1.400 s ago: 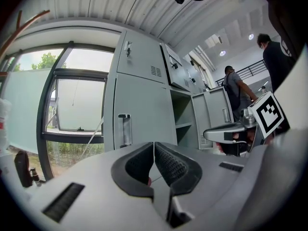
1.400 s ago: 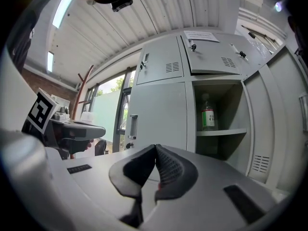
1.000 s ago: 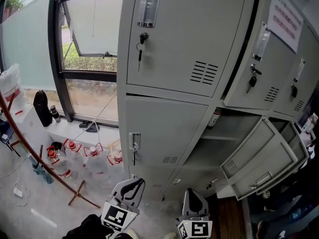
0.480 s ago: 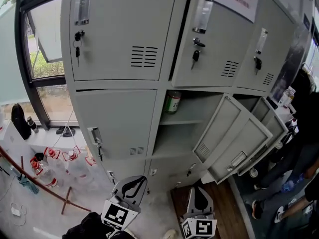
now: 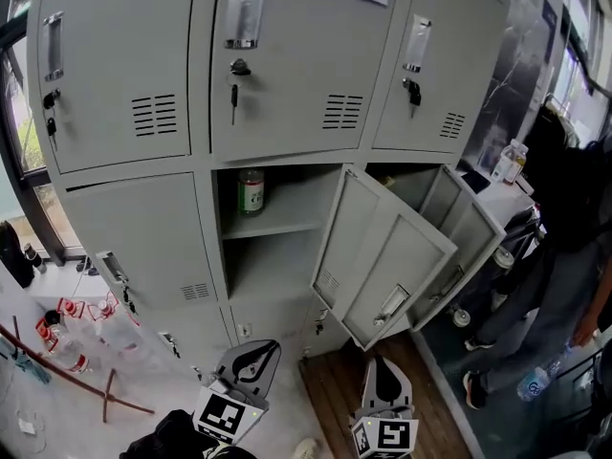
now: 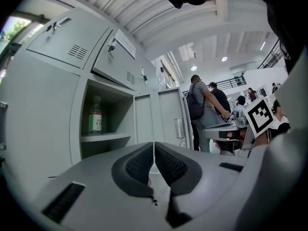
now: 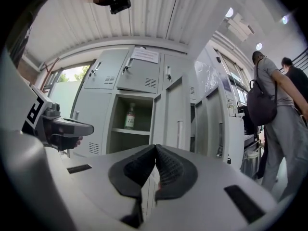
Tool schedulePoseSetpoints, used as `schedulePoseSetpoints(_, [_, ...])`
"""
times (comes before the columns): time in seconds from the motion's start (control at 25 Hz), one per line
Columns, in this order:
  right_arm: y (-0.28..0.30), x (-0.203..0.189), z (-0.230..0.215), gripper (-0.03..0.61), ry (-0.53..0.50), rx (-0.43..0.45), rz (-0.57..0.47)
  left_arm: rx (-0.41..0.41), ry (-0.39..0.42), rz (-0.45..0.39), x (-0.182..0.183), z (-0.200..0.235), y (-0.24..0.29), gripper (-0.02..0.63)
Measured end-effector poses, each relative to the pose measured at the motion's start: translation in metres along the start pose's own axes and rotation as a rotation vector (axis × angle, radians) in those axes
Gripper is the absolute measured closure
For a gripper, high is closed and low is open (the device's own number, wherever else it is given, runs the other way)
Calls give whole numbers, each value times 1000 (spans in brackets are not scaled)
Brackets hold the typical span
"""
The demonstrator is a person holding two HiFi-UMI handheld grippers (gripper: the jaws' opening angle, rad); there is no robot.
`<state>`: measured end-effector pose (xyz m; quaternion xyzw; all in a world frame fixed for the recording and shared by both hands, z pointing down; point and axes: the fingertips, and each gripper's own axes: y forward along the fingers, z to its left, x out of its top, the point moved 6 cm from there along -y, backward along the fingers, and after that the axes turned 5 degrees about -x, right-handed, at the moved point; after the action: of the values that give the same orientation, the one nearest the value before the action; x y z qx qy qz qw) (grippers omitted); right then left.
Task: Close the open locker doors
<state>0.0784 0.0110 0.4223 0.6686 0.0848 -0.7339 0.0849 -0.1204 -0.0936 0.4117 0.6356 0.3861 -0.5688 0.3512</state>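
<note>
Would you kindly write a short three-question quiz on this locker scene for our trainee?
1. True or false: the bottle stands inside an open locker.
2. How many doors stand open in the head view? A one, B two, C four.
3. Fill in: the jaws of the left gripper and the right gripper are both ____.
Key: 1 true. 2 B: the middle door and the right door. 3 shut, with nothing between them.
</note>
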Motion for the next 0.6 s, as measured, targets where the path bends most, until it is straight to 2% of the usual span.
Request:
schedulePoseSetpoints(0.32, [15, -4, -69, 562, 5, 30, -20, 9, -1, 28, 4, -41, 52, 584])
schedulePoseSetpoints(0.44, [24, -3, -80, 478, 1, 107, -34, 30, 10, -8, 7, -50, 68, 584])
schedulePoseSetpoints(0.48, [28, -2, -83, 473, -4, 136, -38, 35, 14, -9, 7, -52, 72, 584])
schedulePoseSetpoints(0.56, [35, -2, -89, 409, 11, 183, -39, 47, 18, 0, 6, -58, 79, 584])
schedulePoseSetpoints(0.6, [39, -3, -93, 398, 26, 206, -39, 55, 17, 5, 6, -61, 82, 584])
